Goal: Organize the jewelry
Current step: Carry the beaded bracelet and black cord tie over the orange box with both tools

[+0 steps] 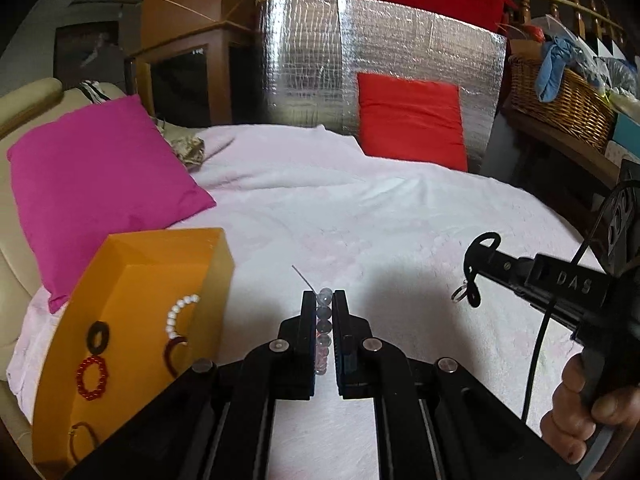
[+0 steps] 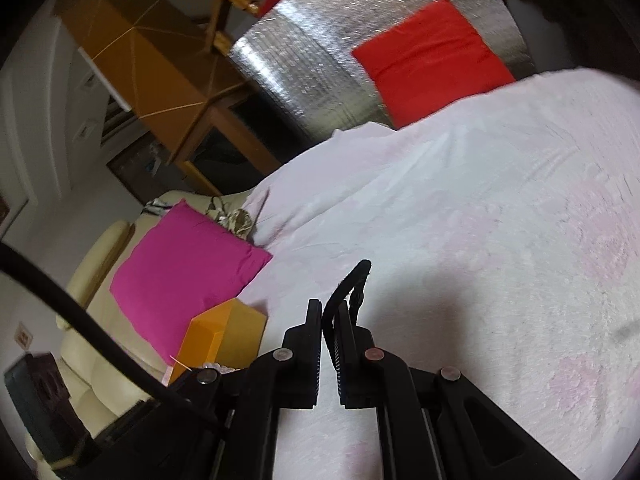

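While the left gripper [image 1: 324,298] holds a strand of clear and pale grey glass beads [image 1: 323,326] pinched lengthwise between its nearly closed jaws, a thin thread end [image 1: 299,273] sticks out past the tips. The right gripper [image 2: 331,312], seen from the left wrist view off to the right, has its jaws pressed together on a black cord loop with a small silver ring [image 1: 474,276] dangling from it.

Both pieces hang above the pale pink bed blanket [image 1: 360,208], well apart from each other. The open orange cardboard box [image 1: 136,276] sits to the left, already holding a white pearl strand [image 1: 181,314], a red bead bracelet [image 1: 93,376], a black ring [image 1: 98,335] and other loops.

The bead strand looks likely to slide out endwise, since round beads give the flat pads little purchase; a jolt could drop it into the blanket. Lowering it carelessly could also tangle it with the pearls. The box's near wall stands tall, so the jaws must clear it from above. The magenta cushion [image 1: 100,184] crowds the box's far side; the right of the bed lies open.
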The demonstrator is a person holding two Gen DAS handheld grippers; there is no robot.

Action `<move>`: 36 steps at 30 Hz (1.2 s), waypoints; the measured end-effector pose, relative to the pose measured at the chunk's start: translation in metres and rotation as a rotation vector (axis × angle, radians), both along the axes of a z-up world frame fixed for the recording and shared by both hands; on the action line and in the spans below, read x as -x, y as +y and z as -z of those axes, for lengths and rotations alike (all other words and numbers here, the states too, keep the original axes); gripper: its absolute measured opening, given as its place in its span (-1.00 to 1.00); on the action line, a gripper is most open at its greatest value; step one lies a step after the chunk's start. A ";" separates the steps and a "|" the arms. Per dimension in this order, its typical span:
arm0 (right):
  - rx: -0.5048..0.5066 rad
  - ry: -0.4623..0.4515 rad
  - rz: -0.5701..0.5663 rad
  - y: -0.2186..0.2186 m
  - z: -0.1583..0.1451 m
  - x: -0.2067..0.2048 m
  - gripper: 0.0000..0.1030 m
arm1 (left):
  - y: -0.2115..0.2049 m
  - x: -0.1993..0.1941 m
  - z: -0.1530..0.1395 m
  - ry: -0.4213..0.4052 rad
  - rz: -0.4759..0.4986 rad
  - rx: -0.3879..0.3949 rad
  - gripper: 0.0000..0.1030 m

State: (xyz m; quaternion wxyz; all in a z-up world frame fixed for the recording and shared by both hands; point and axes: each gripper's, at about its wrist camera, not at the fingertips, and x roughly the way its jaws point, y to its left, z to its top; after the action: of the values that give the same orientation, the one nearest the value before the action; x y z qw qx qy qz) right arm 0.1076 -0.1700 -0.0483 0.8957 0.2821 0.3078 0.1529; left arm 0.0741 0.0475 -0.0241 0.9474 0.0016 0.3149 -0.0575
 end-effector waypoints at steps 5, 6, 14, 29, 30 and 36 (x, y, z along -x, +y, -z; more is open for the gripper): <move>0.045 -0.056 -0.037 0.023 -0.009 0.007 -0.86 | 0.013 0.009 -0.012 -0.033 -0.025 -0.007 -0.85; 0.049 -0.063 -0.042 0.026 -0.011 0.008 -0.86 | 0.015 0.010 -0.014 -0.036 -0.030 -0.006 -0.85; 0.039 -0.108 -0.106 0.054 -0.018 0.012 -0.86 | 0.047 0.023 -0.033 -0.089 -0.091 -0.010 -0.85; -0.022 -0.150 -0.288 0.138 -0.027 0.018 -0.86 | 0.168 0.044 -0.030 -0.080 -0.301 0.001 -0.85; -0.027 -0.150 -0.307 0.146 -0.027 0.017 -0.86 | 0.175 0.045 -0.026 -0.072 -0.309 0.009 -0.85; -0.015 -0.133 -0.364 0.181 -0.018 0.015 -0.86 | 0.202 0.030 0.004 0.019 -0.264 0.108 -0.85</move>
State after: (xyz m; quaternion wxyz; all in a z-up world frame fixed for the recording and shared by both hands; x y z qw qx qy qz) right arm 0.0922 0.0115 -0.0304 0.8694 0.2177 0.2928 0.3332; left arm 0.0438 0.2492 -0.0280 0.9424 -0.0912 0.3178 0.0510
